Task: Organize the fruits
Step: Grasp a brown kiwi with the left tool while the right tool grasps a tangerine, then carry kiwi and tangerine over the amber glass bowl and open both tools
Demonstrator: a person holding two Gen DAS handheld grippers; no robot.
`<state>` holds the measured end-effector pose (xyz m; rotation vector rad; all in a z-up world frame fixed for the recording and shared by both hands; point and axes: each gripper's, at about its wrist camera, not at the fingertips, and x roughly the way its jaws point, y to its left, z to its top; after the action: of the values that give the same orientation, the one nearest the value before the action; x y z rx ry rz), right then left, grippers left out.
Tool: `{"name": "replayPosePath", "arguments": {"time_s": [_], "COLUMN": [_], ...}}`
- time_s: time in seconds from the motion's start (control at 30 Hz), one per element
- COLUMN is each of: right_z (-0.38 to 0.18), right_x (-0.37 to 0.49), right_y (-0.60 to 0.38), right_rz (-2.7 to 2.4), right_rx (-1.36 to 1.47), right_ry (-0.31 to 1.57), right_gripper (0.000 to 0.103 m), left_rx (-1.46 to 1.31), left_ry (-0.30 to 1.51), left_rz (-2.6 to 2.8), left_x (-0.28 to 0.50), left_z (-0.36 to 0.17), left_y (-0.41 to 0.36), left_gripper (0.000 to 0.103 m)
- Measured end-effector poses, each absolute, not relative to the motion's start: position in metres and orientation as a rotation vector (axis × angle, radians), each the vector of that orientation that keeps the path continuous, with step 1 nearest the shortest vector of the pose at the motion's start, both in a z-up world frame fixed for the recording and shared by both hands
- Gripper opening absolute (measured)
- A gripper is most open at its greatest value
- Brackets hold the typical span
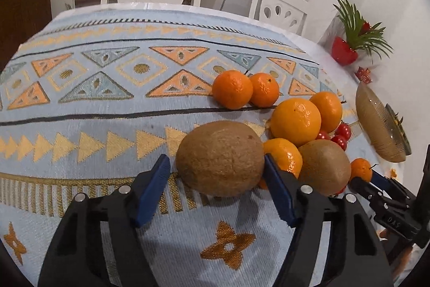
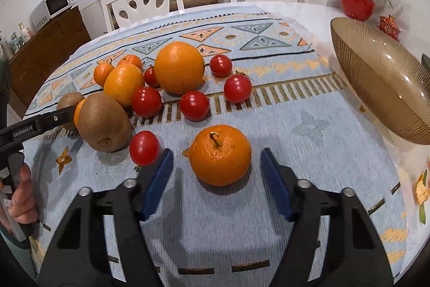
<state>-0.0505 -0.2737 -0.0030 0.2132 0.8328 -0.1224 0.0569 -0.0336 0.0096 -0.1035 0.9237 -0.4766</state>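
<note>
In the left wrist view my left gripper (image 1: pixel 216 166) is open around a brown kiwi (image 1: pixel 220 158) on the patterned tablecloth; the right pad touches it, the left stands apart. A second kiwi (image 1: pixel 323 166), oranges (image 1: pixel 295 119) and mandarins (image 1: pixel 232 89) lie beyond. In the right wrist view my right gripper (image 2: pixel 216 166) is open around a stemmed mandarin (image 2: pixel 220 153), pads not touching. Cherry tomatoes (image 2: pixel 194 105), a big orange (image 2: pixel 178 67) and a kiwi (image 2: pixel 103 121) lie behind. The left gripper (image 2: pixel 68 113) shows at the left edge.
An amber glass bowl (image 2: pixel 381 82) stands at the right, also in the left wrist view (image 1: pixel 376 120). A red potted plant (image 2: pixel 357 4) sits behind it. Two white chairs (image 2: pixel 142 2) stand at the table's far edge. Orange peel (image 2: pixel 420 188) lies at the right.
</note>
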Motion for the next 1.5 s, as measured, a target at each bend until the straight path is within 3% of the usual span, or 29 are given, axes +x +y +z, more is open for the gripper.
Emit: {"name": "replayPosePath", "arguments": {"time_s": [0.03, 0.1, 0.37, 0.6, 0.9, 1.2, 1.5], "right_z": [-0.004, -0.006, 0.006, 0.048, 0.083, 0.052, 0.033], "right_x": [-0.050, -0.049, -0.064, -0.088, -0.130, -0.125, -0.112], "right_y": [-0.274, -0.277, -0.283, -0.318, -0.426, -0.496, -0.510], "right_rz": [-0.119, -0.116, -0.102, -0.133, -0.409, -0.502, -0.501], "right_rx": [0.217, 0.237, 0.276, 0.327, 0.433, 0.427, 0.394], "right_ry": [0.837, 0.843, 0.749, 0.657, 0.620, 0.789, 0.876], "right_gripper": [0.052, 0.048, 0.047, 0.047, 0.047, 0.047, 0.047], "left_rx": [-0.103, -0.094, -0.068, -0.013, 0.059, 0.183, 0.225], "left_ry": [0.919, 0.907, 0.811, 0.726, 0.739, 0.838, 0.919], "left_rz": [-0.483, -0.487, -0.451, -0.506, -0.758, -0.936, -0.985], "left_x": [0.056, 0.053, 0.038, 0.006, -0.017, -0.024, -0.007], "left_z": [0.010, 0.012, 0.029, 0.083, 0.125, 0.097, 0.072], "left_y": [-0.033, -0.034, -0.030, -0.058, -0.199, -0.359, -0.415], "left_gripper": [0.061, 0.061, 0.061, 0.061, 0.061, 0.061, 0.061]}}
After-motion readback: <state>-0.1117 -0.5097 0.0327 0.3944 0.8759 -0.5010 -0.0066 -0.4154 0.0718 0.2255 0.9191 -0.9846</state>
